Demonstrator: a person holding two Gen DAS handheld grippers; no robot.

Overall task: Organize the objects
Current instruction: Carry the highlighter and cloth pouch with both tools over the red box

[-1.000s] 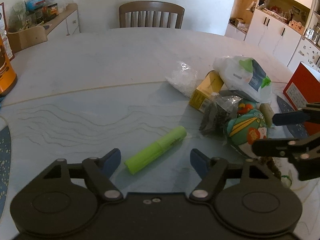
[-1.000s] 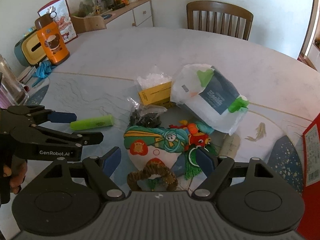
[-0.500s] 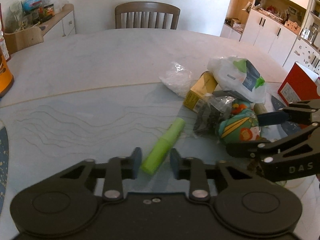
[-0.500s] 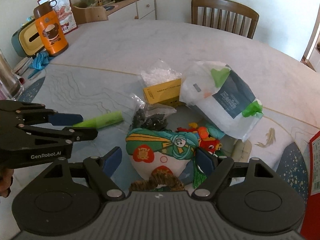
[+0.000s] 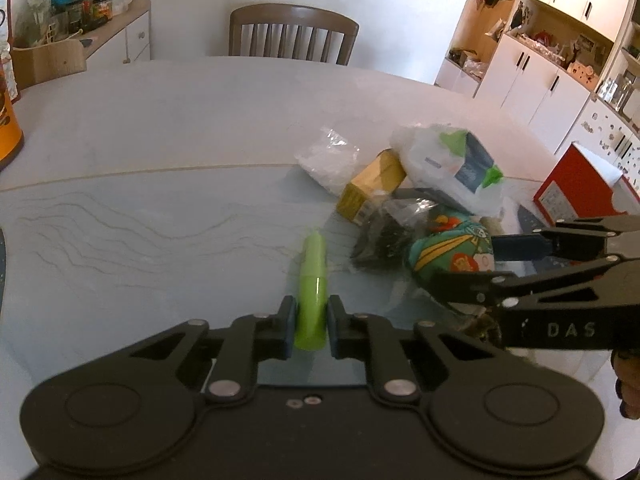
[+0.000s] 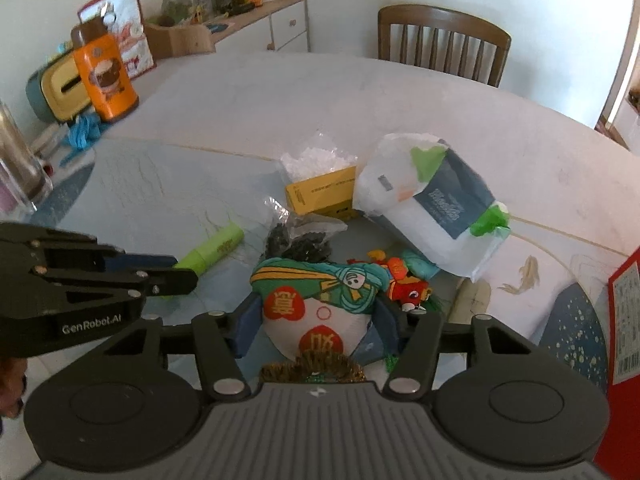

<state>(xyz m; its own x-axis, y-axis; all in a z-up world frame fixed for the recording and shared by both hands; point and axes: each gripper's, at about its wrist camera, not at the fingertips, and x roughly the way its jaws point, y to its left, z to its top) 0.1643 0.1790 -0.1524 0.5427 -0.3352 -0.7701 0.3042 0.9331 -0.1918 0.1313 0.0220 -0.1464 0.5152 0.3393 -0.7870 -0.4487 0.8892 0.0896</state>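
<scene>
Left gripper: fingers closed on the near end of the tube, a smooth lime-green plastic cylinder that points away from the camera over the worktop.
Right gripper: blue-padded fingers pressed on both sides of the pouch, gripping it.
Pouch: soft heart-shaped cloth, white below and green above with yellow bands; two red roundels carry characters too blurred to read; a brown fuzzy trim sits at its near edge.
Writing: "GenRobot.AI" on the left gripper's side, seen from the right wrist view; "DAS" on the right gripper's side, seen from the left wrist view.
Pile: beyond the pouch lie a crinkled clear bag of dark bits, a yellow carton, a clear bag of white pellets and a large white plastic pack with a dark blue label, all touching or overlapping.
Worktop: round, pale marble look with thin grey veins.
Open room: the far half and the left side are bare.
Edges: an orange bottle stands at the left rim, a red box at the right, a wooden chair behind.
</scene>
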